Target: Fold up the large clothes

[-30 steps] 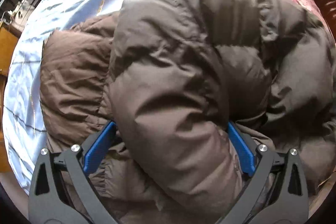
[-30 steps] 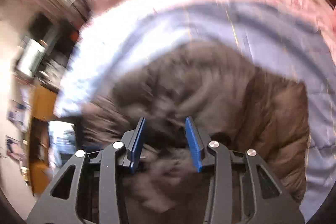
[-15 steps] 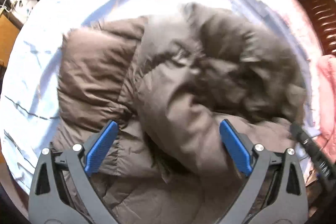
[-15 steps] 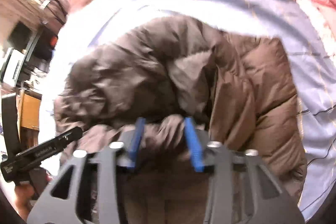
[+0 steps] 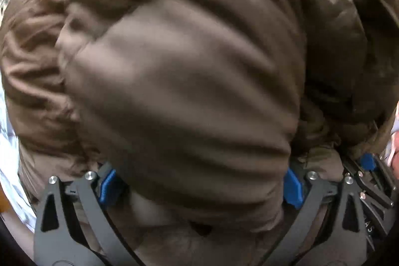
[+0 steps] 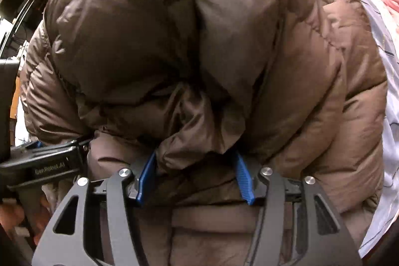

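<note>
While the pale blue sheet [image 6: 374, 36] shows only at the edges, the brown puffer jacket [image 6: 224, 54] fills both views, bunched in a mound on the bed. Left gripper [image 5: 199, 187] points down into it, jaws spread wide, a fat padded fold bulging between the blue pads [image 5: 293, 187]; blur hides whether they press on it, so grip unclear. Right gripper [image 6: 195, 178] sits close beside it, jaws about half apart, a crumpled fold of jacket between its blue pads [image 6: 243, 176], fabric against the left pad, right pad looks clear.
</note>
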`<move>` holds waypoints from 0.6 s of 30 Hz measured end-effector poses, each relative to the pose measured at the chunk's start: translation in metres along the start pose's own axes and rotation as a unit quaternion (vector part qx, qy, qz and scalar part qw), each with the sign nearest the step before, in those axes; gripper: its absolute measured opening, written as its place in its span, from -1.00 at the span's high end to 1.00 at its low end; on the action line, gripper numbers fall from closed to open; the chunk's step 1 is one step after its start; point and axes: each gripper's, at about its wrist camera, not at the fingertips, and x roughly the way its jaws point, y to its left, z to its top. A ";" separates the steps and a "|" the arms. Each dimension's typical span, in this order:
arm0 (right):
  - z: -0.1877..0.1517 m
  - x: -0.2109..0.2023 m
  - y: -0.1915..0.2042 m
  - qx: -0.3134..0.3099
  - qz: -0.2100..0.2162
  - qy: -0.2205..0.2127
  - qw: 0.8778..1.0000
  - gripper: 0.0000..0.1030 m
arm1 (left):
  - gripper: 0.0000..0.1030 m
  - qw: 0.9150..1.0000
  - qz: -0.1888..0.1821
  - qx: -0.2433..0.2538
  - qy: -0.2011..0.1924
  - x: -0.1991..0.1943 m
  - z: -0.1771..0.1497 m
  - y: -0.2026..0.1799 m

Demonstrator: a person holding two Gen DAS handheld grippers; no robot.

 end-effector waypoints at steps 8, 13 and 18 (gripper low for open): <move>0.022 -0.064 0.001 0.030 0.054 -0.049 0.997 -0.07 | -0.59 0.989 0.014 0.041 -0.140 -0.108 -0.025 -0.009; 0.001 -0.051 0.008 0.008 0.036 -0.030 0.999 -0.07 | 0.02 0.985 0.041 0.101 -0.132 -0.094 -0.038 -0.044; 0.005 -0.017 0.011 -0.002 0.011 -0.007 1.000 -0.12 | -0.03 0.986 0.073 0.111 -0.104 -0.050 -0.029 -0.060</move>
